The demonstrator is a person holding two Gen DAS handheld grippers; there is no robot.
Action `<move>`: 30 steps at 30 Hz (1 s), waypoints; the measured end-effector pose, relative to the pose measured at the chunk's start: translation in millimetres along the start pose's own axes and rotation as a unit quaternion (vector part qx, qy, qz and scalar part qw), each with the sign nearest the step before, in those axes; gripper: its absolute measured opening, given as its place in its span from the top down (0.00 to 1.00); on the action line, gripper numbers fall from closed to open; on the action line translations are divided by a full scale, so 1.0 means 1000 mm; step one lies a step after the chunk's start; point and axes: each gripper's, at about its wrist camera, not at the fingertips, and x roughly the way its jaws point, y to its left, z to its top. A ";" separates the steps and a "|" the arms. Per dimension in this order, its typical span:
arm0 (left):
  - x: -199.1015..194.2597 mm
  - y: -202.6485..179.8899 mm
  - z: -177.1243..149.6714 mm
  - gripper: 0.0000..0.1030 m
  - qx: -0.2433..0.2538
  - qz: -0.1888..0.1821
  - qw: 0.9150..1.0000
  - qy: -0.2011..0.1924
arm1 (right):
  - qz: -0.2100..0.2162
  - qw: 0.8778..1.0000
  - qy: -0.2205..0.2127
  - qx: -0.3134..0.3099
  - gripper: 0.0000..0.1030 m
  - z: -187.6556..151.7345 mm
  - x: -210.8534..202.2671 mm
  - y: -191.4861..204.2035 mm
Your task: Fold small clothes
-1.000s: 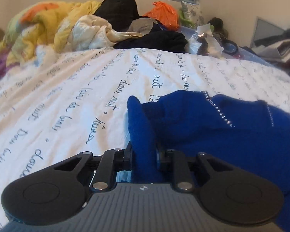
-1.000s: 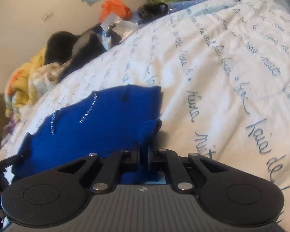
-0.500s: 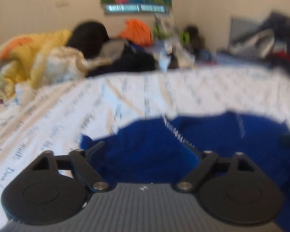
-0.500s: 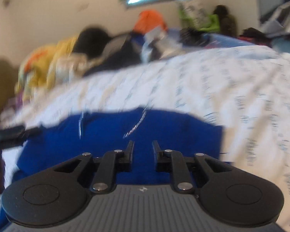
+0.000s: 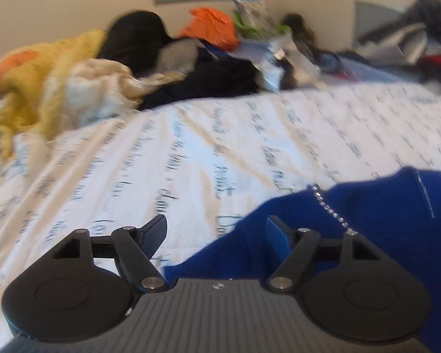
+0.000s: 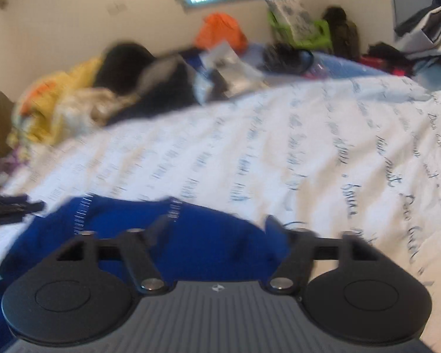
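Observation:
A small blue knit garment (image 5: 382, 220) with lines of rhinestones lies spread on the white bedspread (image 5: 191, 153) printed with script. My left gripper (image 5: 217, 229) hovers over the garment's left edge. Its jaws stand wide and are closing slightly; cloth lies beneath them and the pads press on nothing. In the right wrist view the blue garment (image 6: 208, 235) fills the lower left. My right gripper (image 6: 217, 225) stands over its right edge, its jaws opening wide and gripping nothing. The left gripper's dark tip (image 6: 11, 206) shows at the far left.
A heap of clothes runs along the far edge of the bed: a yellow blanket (image 5: 44, 88), black garments (image 5: 208, 85), an orange bag (image 5: 211, 28). More clutter sits at the back right (image 6: 420, 38). White bedspread (image 6: 308, 153) stretches beyond the garment.
Both grippers were shut on folds of the blue garment and have let go and opened wide. They have drawn back and risen. The garment now lies flat on the bed.

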 end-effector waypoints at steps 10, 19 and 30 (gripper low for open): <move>0.010 -0.044 -0.009 0.92 0.107 0.039 0.992 -0.063 | -0.008 0.995 0.037 -0.090 0.98 -0.004 0.031 0.021; 0.018 -0.052 -0.024 0.57 0.155 0.094 0.983 -0.043 | -0.039 0.999 -0.006 0.005 0.81 -0.021 0.024 -0.004; -0.041 -0.077 -0.080 0.11 0.116 -0.022 0.992 -0.054 | -0.009 0.995 -0.009 -0.099 0.40 -0.094 -0.023 0.074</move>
